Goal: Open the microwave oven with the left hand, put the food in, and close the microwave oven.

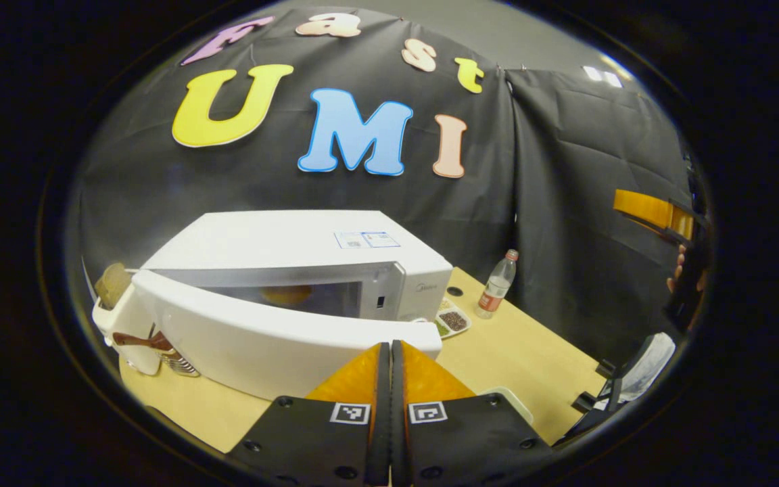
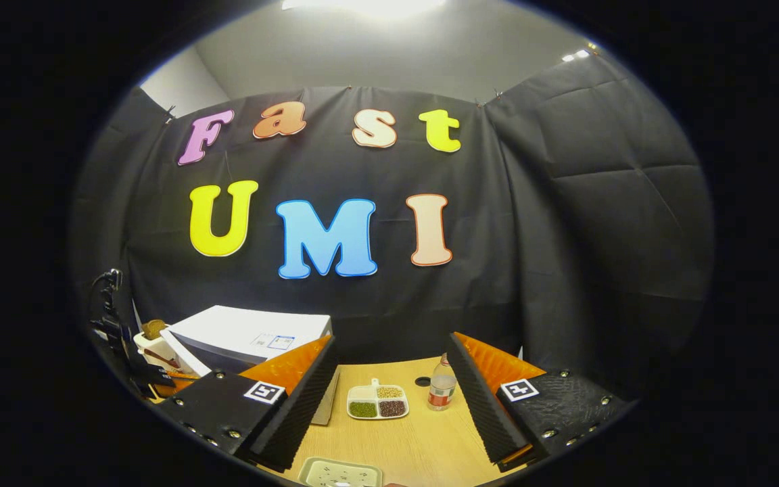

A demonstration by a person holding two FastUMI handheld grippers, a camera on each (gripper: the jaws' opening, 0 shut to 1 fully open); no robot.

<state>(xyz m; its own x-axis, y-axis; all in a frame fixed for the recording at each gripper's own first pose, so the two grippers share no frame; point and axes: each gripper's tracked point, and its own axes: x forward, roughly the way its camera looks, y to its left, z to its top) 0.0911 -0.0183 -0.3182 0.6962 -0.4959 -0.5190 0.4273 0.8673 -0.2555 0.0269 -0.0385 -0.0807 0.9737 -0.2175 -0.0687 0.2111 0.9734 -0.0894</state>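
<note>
Tabletop (image 1: 531, 352) of pale wood is running across the lower part of the left gripper view, w/ black cloth wall behind it and grey room wall above; white microwave oven (image 1: 295, 264) is sitting at centre-left, its door (image 1: 254, 338) swung partway out toward the camera, leaving a gap; something orange, prob. the food (image 1: 286, 293), is glowing inside behind the window; a rack w/ utensils (image 1: 139, 338) is standing at the microwave's left end; a divided dish of grains (image 1: 454, 321) is lying just right of the microwave, a plastic bottle (image 1: 498, 284) standing upright near it.

Left gripper (image 1: 390, 352) is pointing at the door's right end, fingers pressed together w/ nothing between them; tips are appearing right at the door edge, contact hard to confirm.

In the right gripper view, the table (image 2: 416, 446) is showing at bottom centre, the microwave at lower left, dish and bottle between the fingers farther off; a pale tray (image 2: 339, 472) is lying at the bottom edge; right gripper (image 2: 393, 368) is hanging above the table w/ fingers spread wide, gripping nothing.
</note>
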